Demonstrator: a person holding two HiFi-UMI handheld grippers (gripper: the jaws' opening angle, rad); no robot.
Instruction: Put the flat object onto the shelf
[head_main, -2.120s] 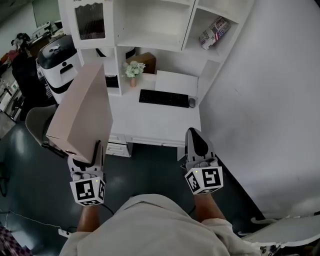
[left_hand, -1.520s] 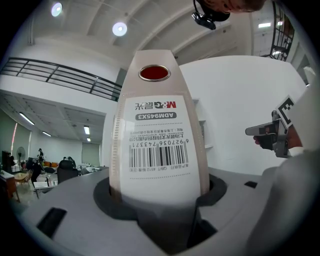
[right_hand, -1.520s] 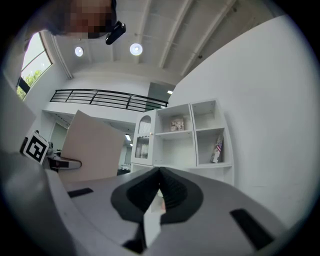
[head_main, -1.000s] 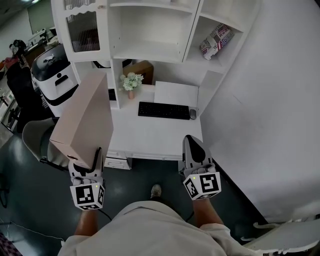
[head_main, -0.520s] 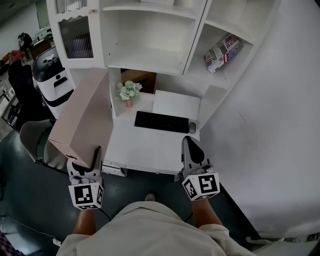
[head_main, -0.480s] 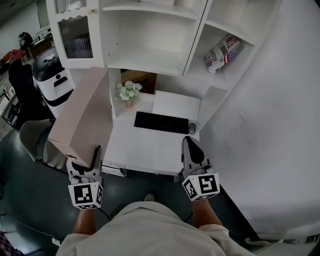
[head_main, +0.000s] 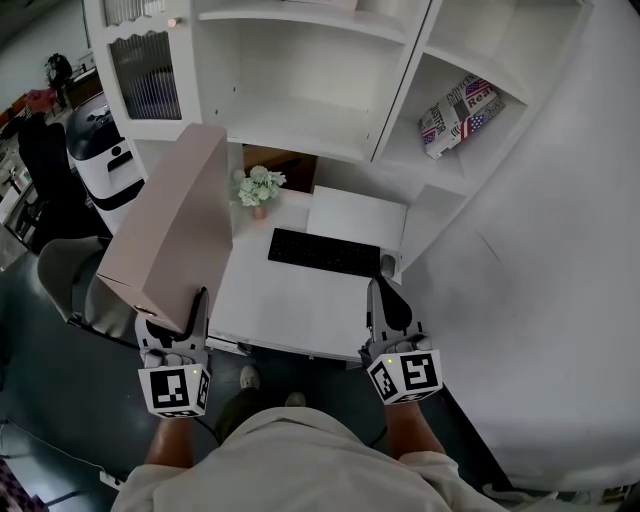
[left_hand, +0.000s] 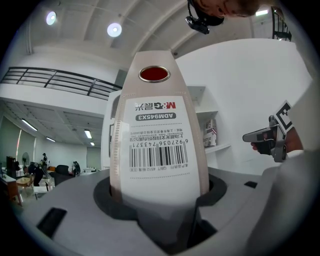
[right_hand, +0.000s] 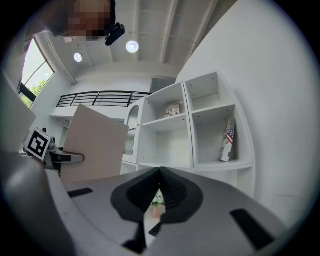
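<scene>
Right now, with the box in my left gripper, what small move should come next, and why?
Probably carry the left gripper forward and up toward the open middle shelf. It is clamped on the flat box, which stands upright beside the desk, not yet on the shelf; the right gripper is shut and empty.

My left gripper (head_main: 186, 312) clamps the flat tan box (head_main: 172, 225) upright, left of the desk (head_main: 290, 300); my right gripper (head_main: 381, 287) is closed, empty.

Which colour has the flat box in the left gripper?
The flat box is pinkish beige; head view.
</scene>
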